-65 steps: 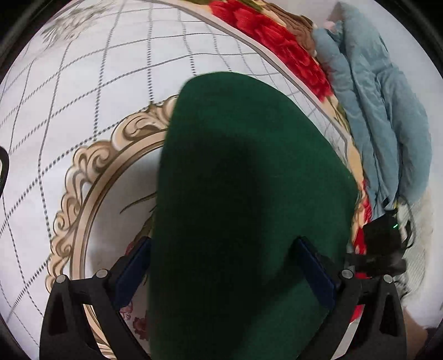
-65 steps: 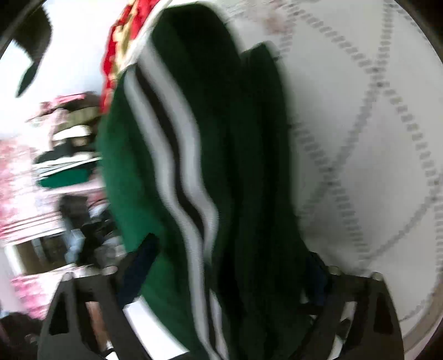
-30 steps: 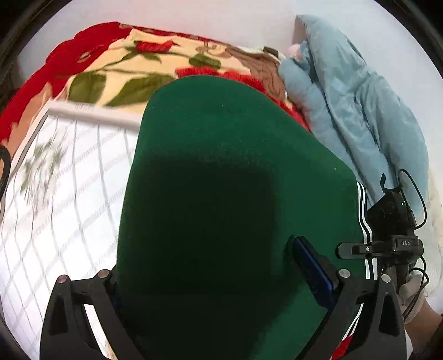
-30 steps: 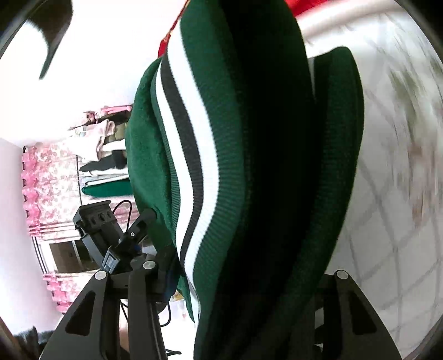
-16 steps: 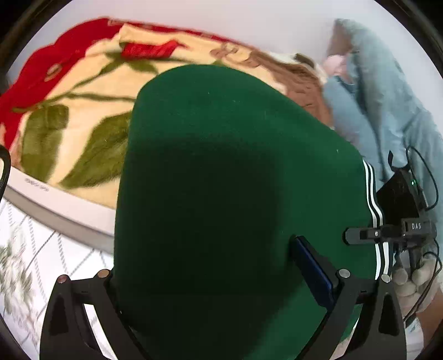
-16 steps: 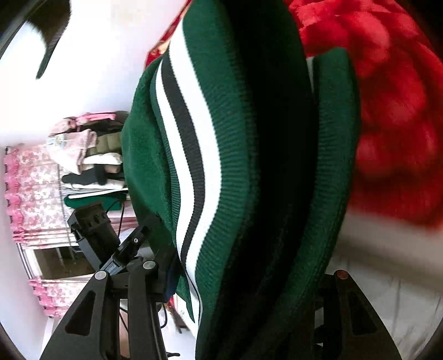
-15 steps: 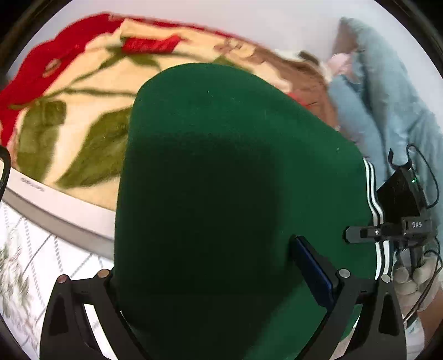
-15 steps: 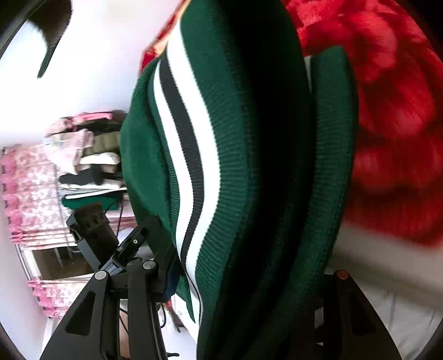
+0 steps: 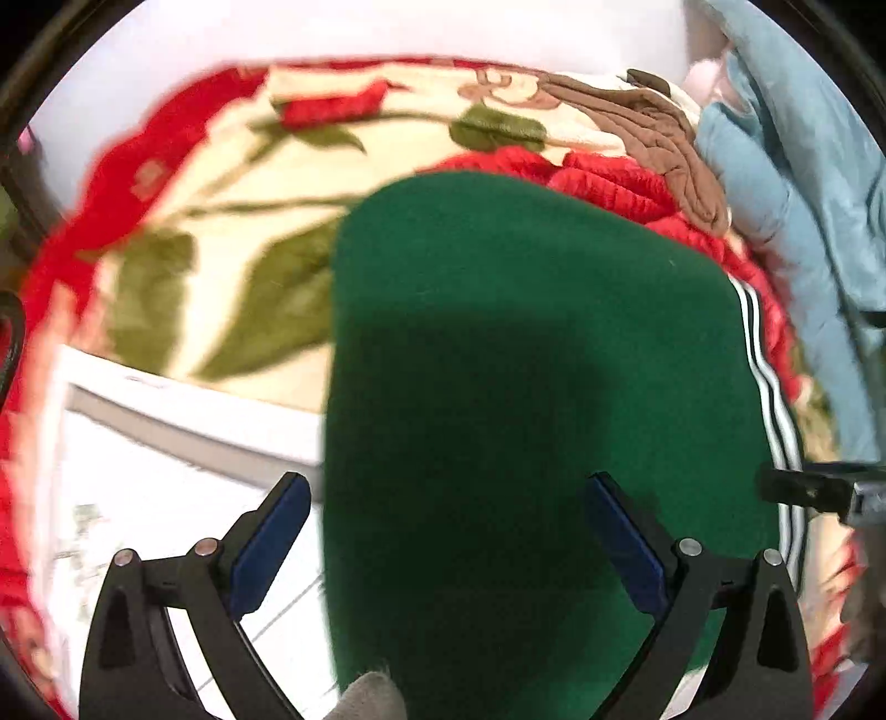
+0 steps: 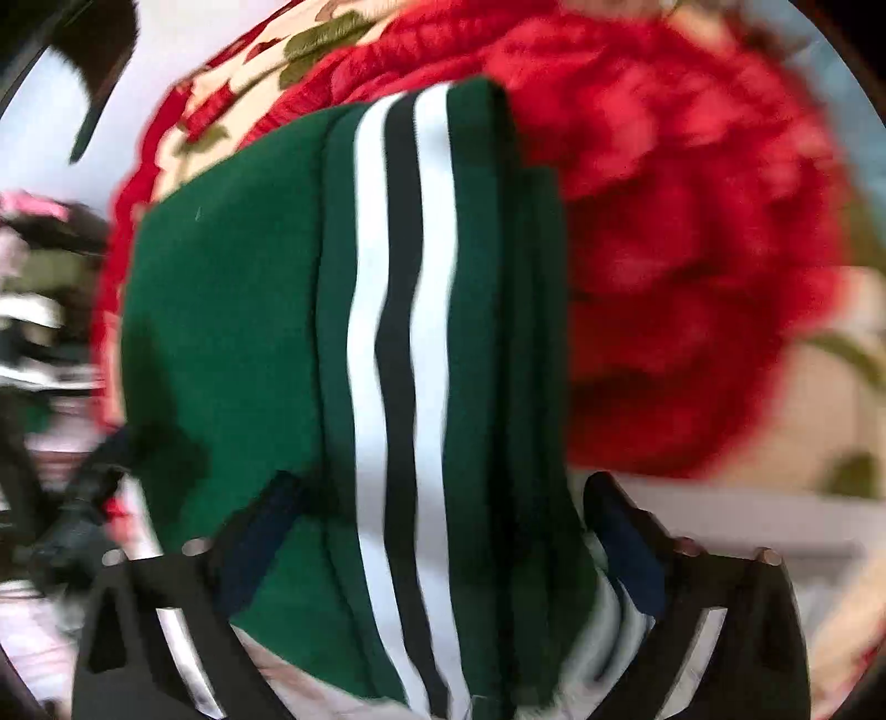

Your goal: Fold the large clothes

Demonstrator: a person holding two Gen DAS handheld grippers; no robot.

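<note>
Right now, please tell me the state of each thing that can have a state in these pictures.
green garment: folded, lying between the fingers of both grippers.
left gripper: open, fingers on either side of the garment.
right gripper: open, fingers wide around the striped edge.
floral blanket: spread out behind the garment.
blue quilt: bunched up.

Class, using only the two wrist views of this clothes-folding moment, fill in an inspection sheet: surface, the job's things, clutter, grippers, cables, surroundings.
Surface: red floral blanket over a white gridded sheet.
Job's things: green garment, folded, with white and black stripes along one edge.
Clutter: light blue quilted jacket and a brown cloth at the far side.
Grippers: left gripper and right gripper both have green garment between wide-set fingers; grip cannot be judged.
Cables: nothing seen.
Surroundings: white wall behind; blurred hanging clothes in the right view.
</note>
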